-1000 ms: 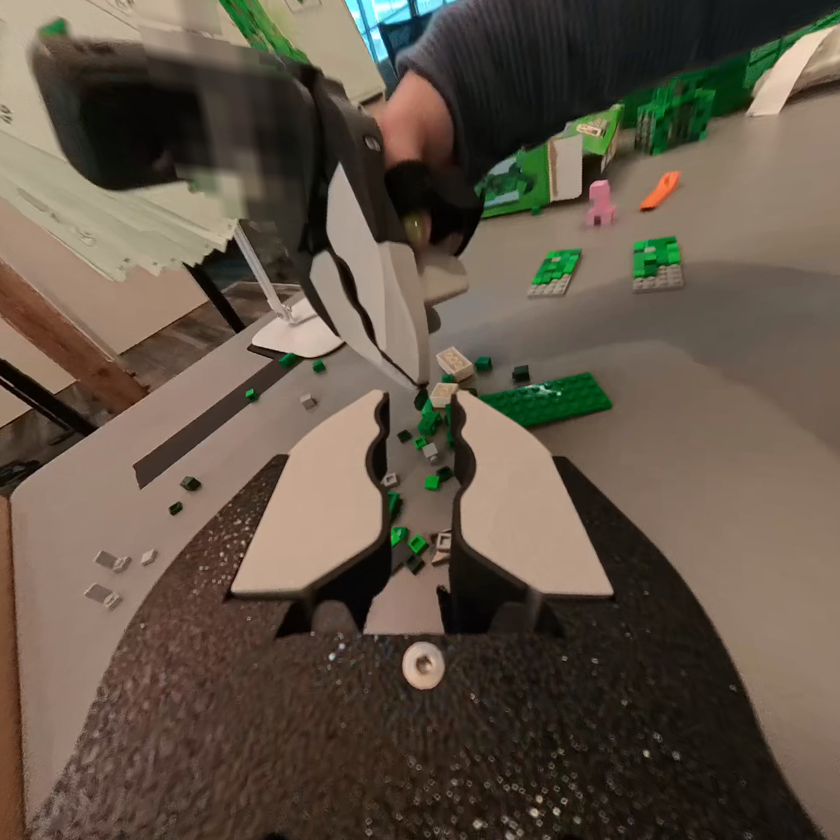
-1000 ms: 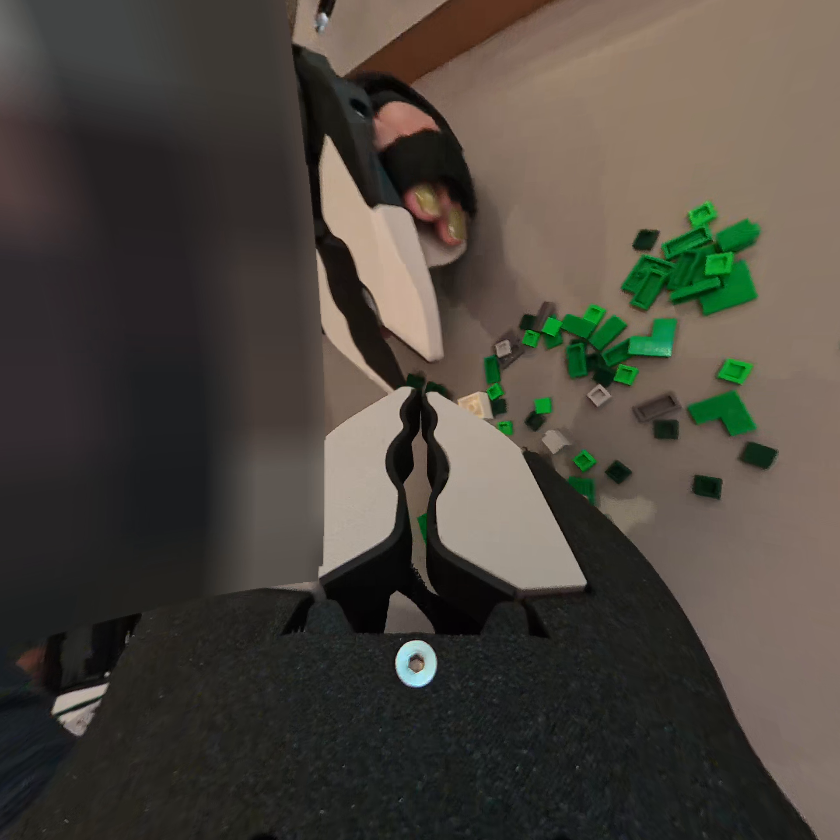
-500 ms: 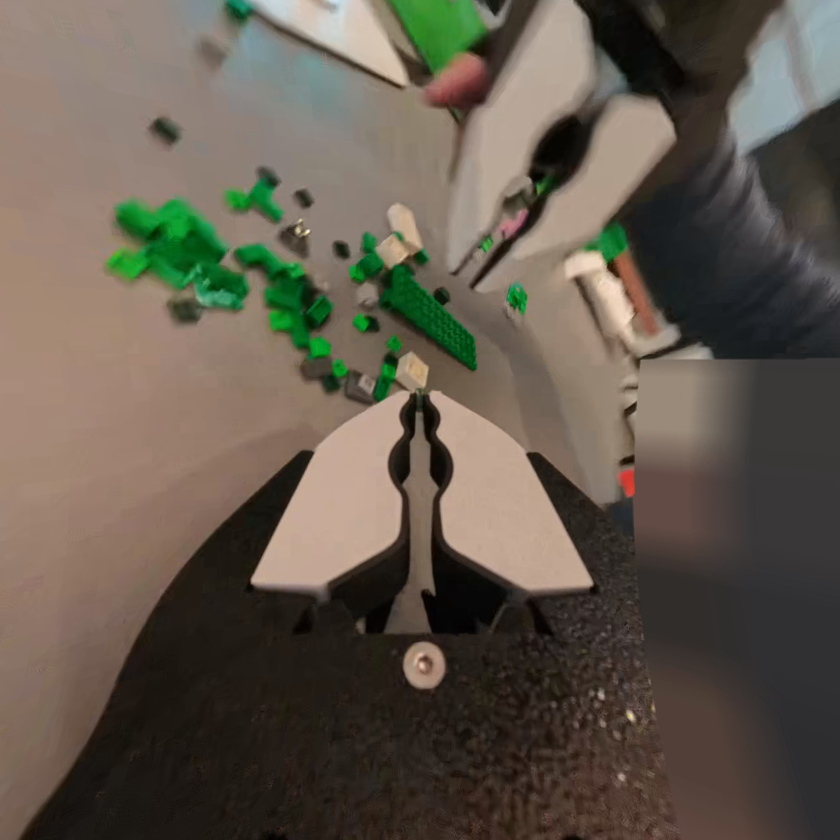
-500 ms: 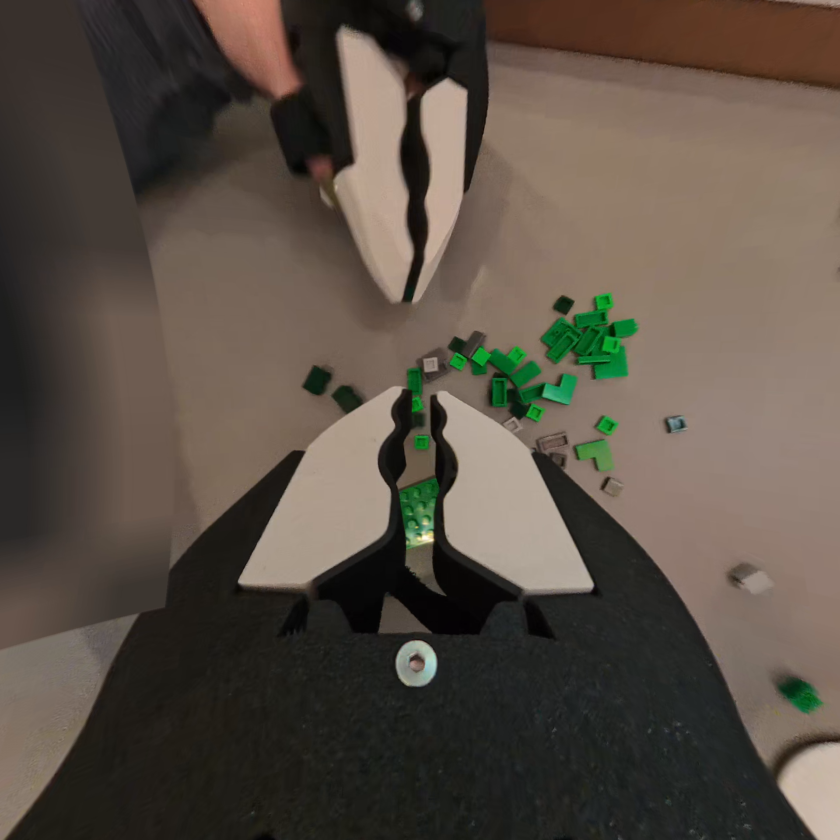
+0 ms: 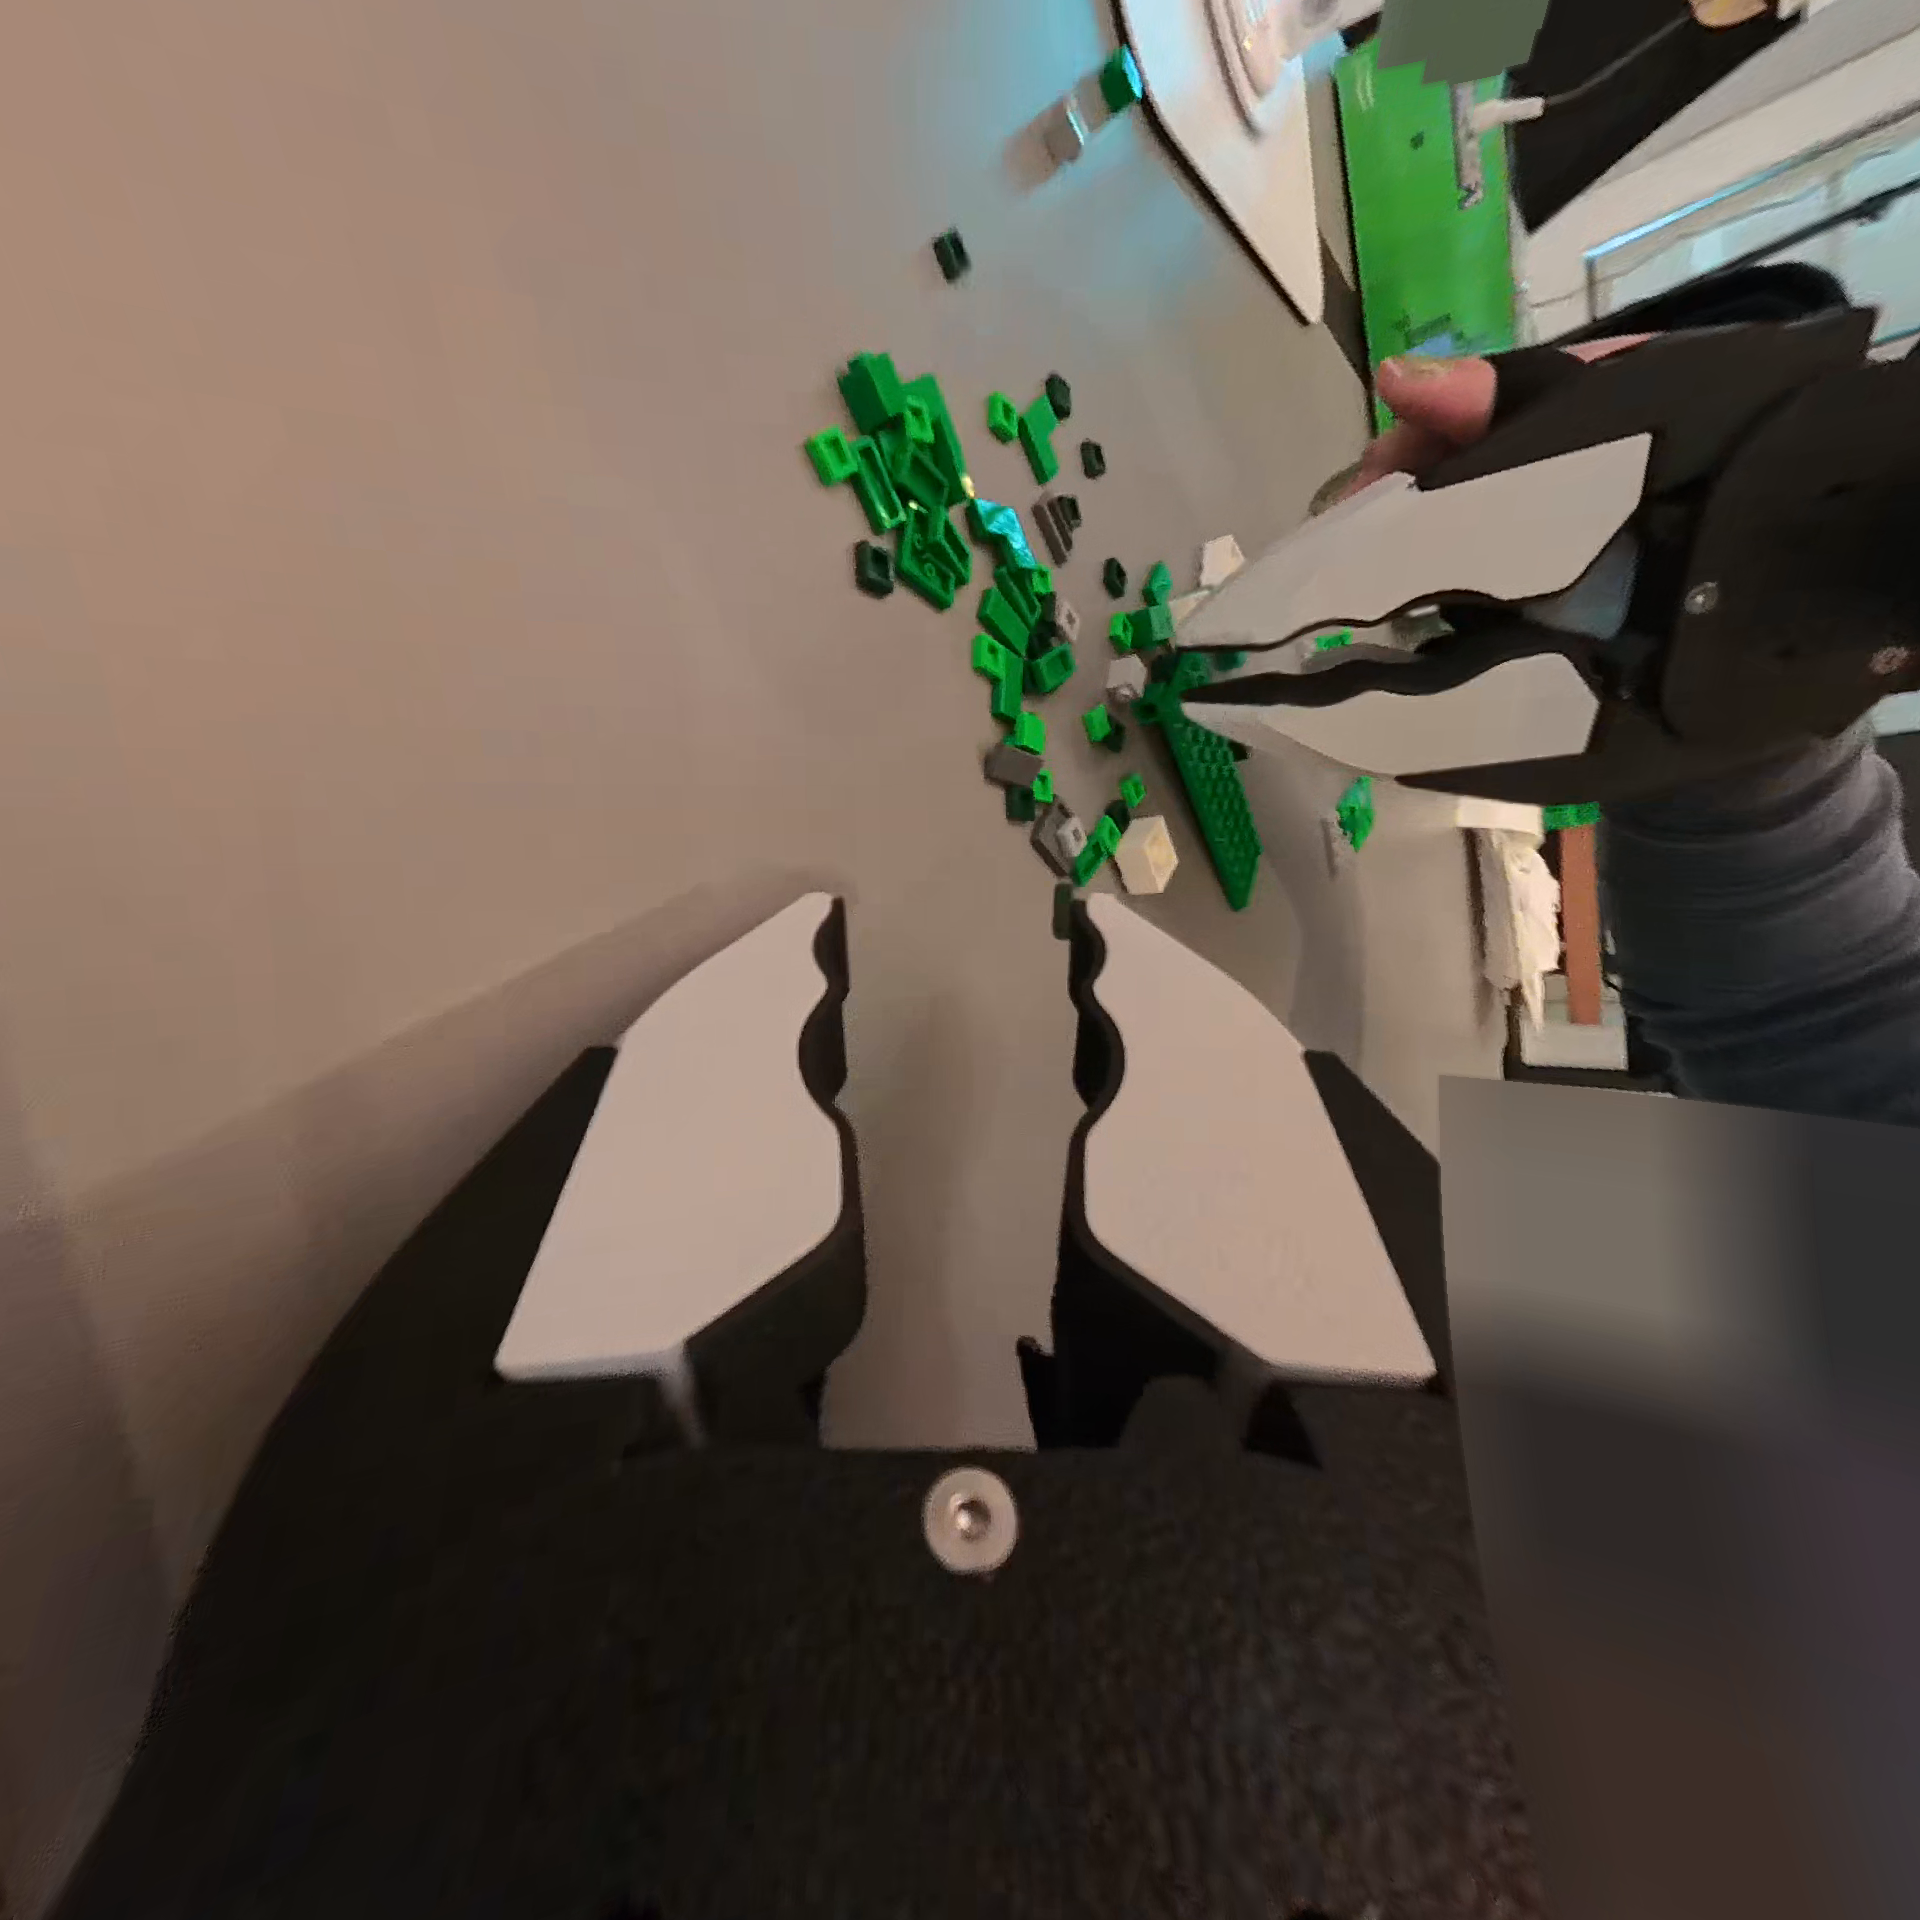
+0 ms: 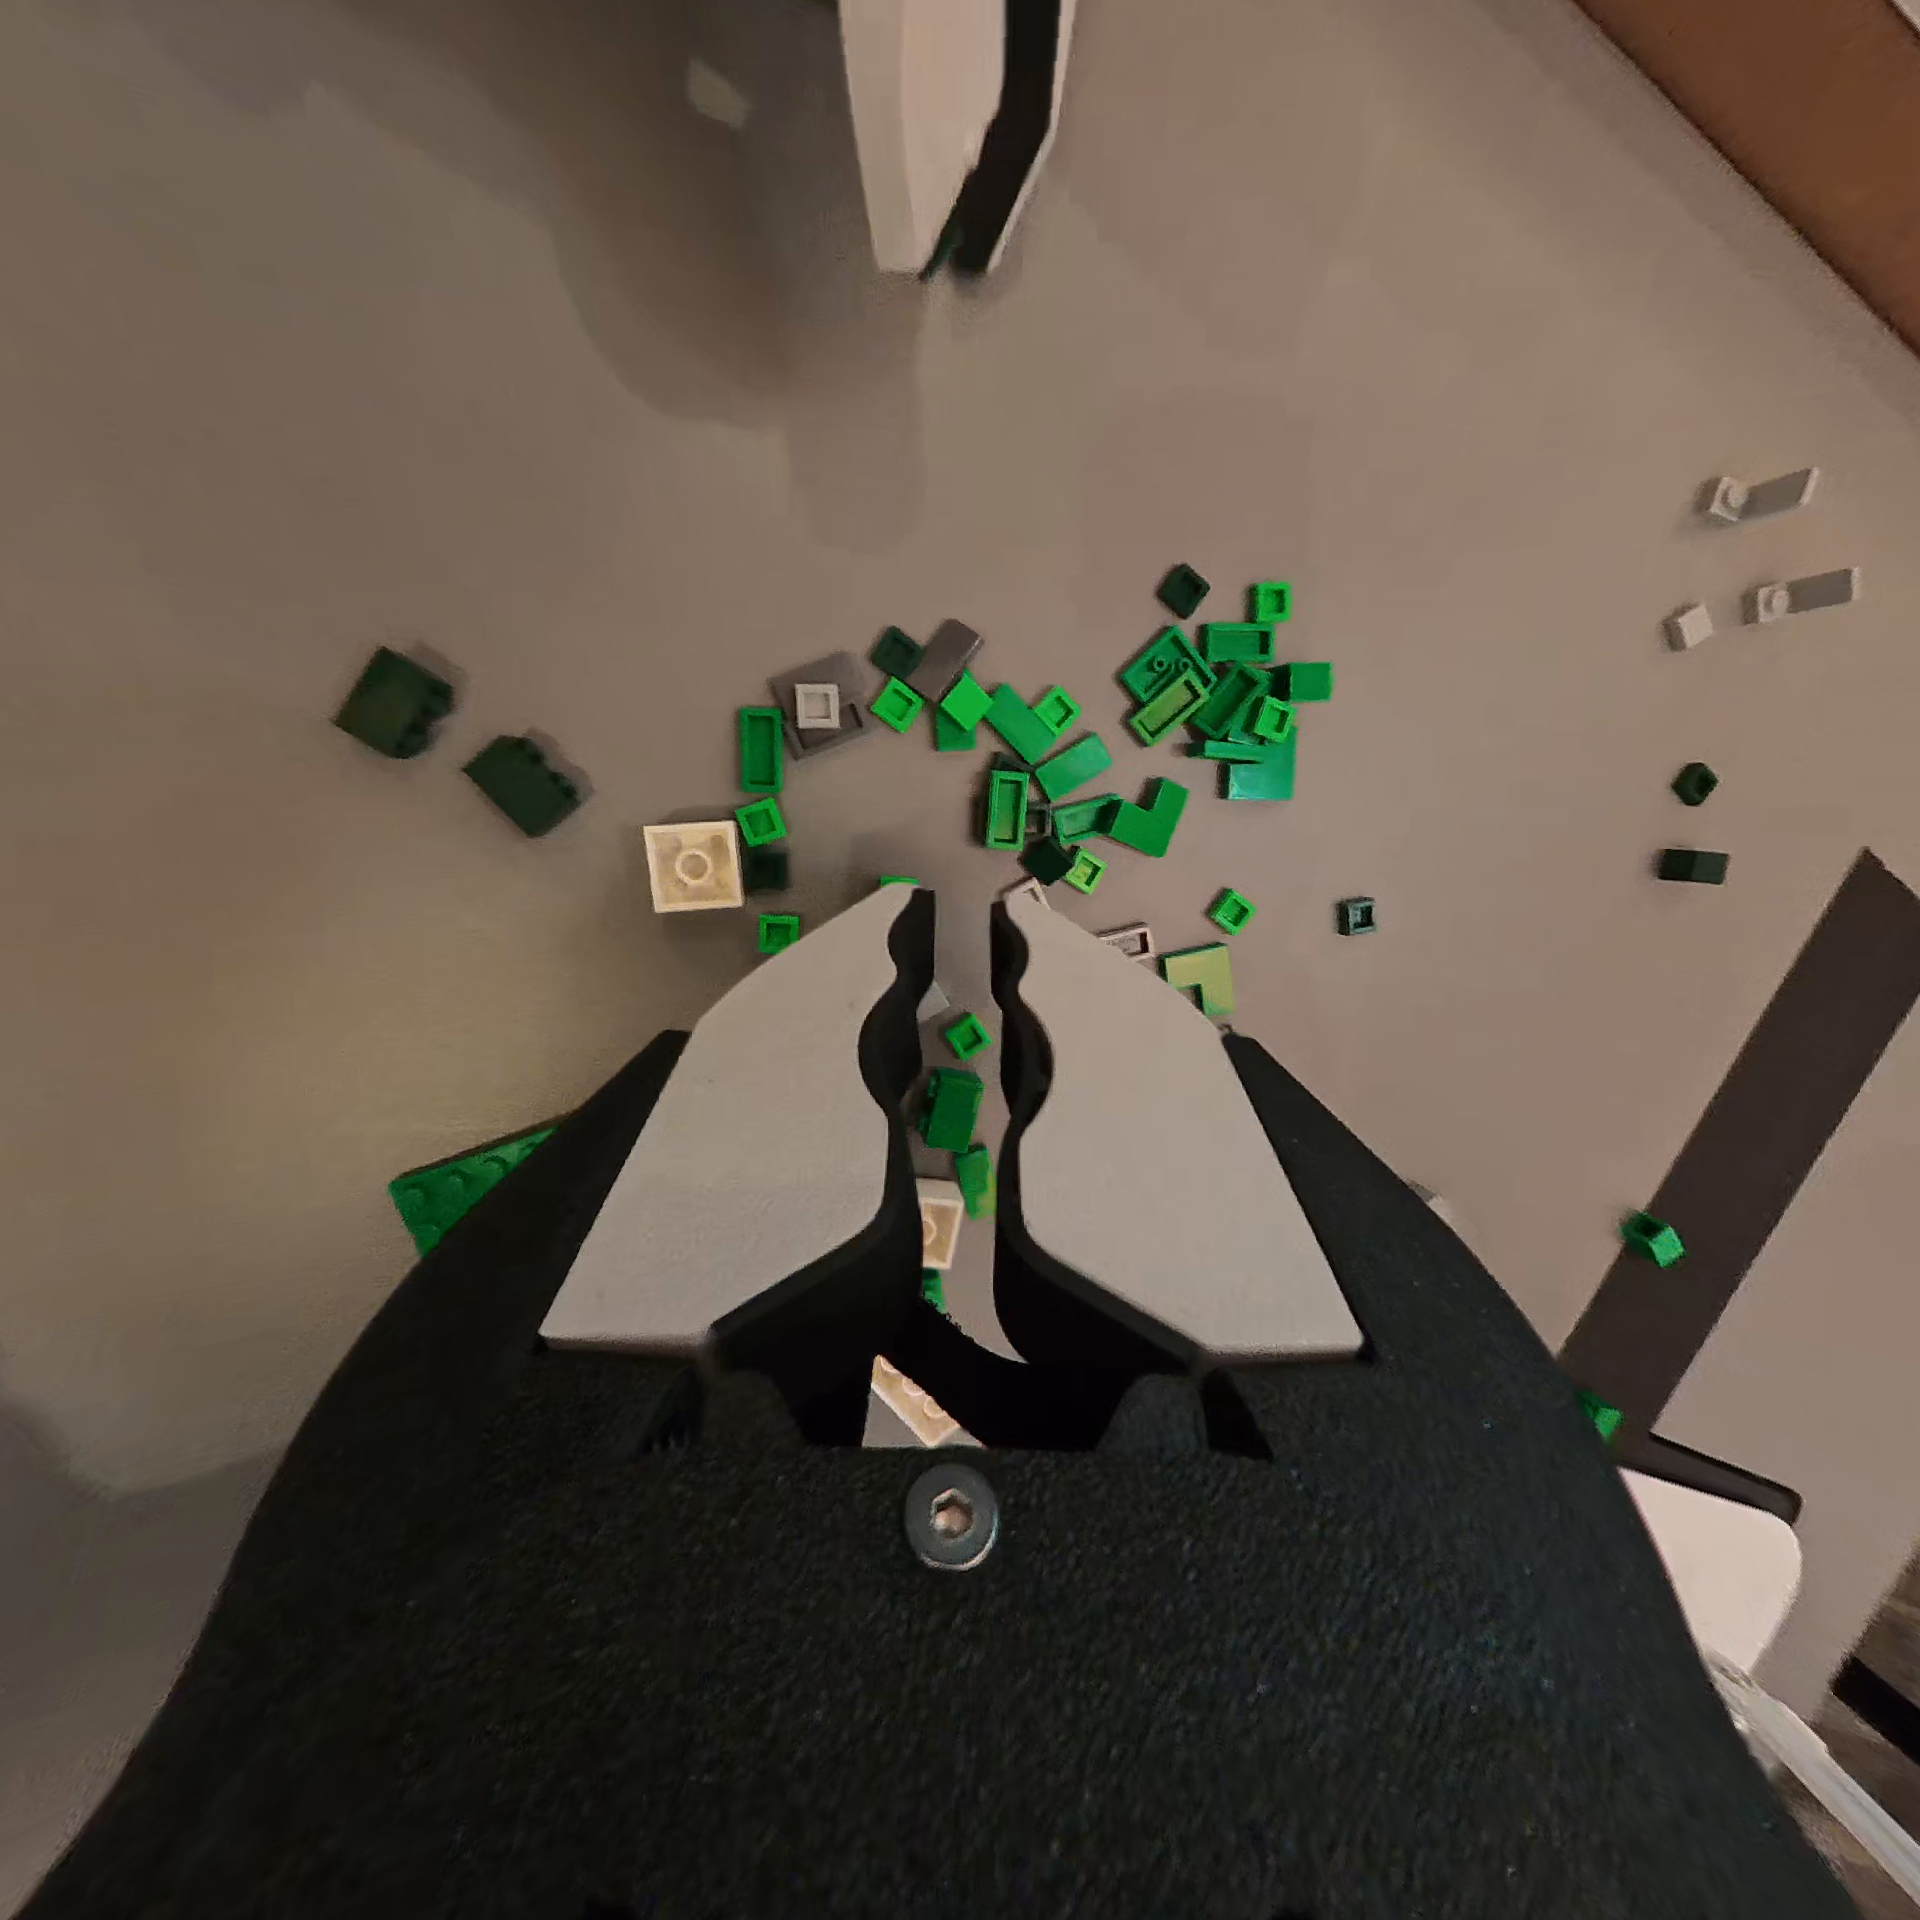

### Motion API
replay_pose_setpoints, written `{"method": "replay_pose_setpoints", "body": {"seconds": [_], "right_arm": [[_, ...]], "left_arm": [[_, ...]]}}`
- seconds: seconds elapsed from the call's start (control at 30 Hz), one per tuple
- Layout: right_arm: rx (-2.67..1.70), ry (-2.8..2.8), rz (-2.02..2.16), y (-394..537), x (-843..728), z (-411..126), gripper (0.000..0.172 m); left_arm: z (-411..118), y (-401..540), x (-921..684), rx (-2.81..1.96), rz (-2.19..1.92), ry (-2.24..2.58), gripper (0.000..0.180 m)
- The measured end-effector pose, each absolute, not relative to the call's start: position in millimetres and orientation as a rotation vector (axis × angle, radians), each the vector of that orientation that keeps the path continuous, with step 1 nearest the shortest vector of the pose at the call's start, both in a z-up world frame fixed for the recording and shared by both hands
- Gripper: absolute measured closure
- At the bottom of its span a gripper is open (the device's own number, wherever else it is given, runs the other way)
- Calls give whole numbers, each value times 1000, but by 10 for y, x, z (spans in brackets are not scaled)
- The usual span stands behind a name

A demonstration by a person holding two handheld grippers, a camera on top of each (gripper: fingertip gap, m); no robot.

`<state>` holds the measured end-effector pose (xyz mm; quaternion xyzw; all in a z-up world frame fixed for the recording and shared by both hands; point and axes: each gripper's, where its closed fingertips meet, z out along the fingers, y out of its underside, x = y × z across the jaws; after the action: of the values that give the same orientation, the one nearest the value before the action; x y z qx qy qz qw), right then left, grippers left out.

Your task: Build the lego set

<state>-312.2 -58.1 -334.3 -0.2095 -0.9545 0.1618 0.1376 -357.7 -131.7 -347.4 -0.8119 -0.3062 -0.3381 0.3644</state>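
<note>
My left gripper [image 5: 958, 912] is open wide above bare grey table, just short of a scatter of small green, grey and white bricks [image 5: 997, 613]. A small dark green piece [image 5: 1062, 910] sits right at its right fingertip; I cannot tell if it touches. My right gripper [image 6: 958, 906] points down over the same scatter [image 6: 1049, 748], its jaws a narrow gap apart with nothing between the tips. In the left wrist view the right gripper's tips [image 5: 1179, 670] are at the end of a long green plate [image 5: 1216, 800]. A white square brick [image 6: 693, 865] lies left of the right fingers.
Two dark green bricks [image 6: 395, 701] lie at the left. Grey flat pieces [image 6: 1761, 494] lie at the far right beside a dark strip [image 6: 1766, 1122]. A white stand base [image 6: 1704, 1579] is at the lower right, and the table's wooden edge [image 6: 1766, 156] at the top right.
The left jaws were shut half a second ago and have opened wide, and the left gripper has swung away from the pile. The right jaws have parted slightly and moved over the scatter.
</note>
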Motion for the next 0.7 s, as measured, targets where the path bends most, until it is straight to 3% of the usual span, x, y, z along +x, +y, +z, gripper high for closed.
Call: {"method": "replay_pose_setpoints", "body": {"seconds": [0.23,0.37,0.5,0.7], "right_arm": [[-414,-2530,705,-942,-3200,-3099,160],[-455,-2347,962,-1239,-3215,-2848,153],[-367,-2242,1246,-1526,-3064,-2614,156],[-321,-2177,1084,-1630,-3175,-2731,141]], "left_arm": [[-3428,-1279,-3491,-2030,-982,-749,136],[-3018,-1180,-3434,-1707,-1233,-649,137],[-2998,-1164,-3510,-1650,-1229,-674,138],[-2920,-1160,-3397,-1590,-1354,-627,134]]}}
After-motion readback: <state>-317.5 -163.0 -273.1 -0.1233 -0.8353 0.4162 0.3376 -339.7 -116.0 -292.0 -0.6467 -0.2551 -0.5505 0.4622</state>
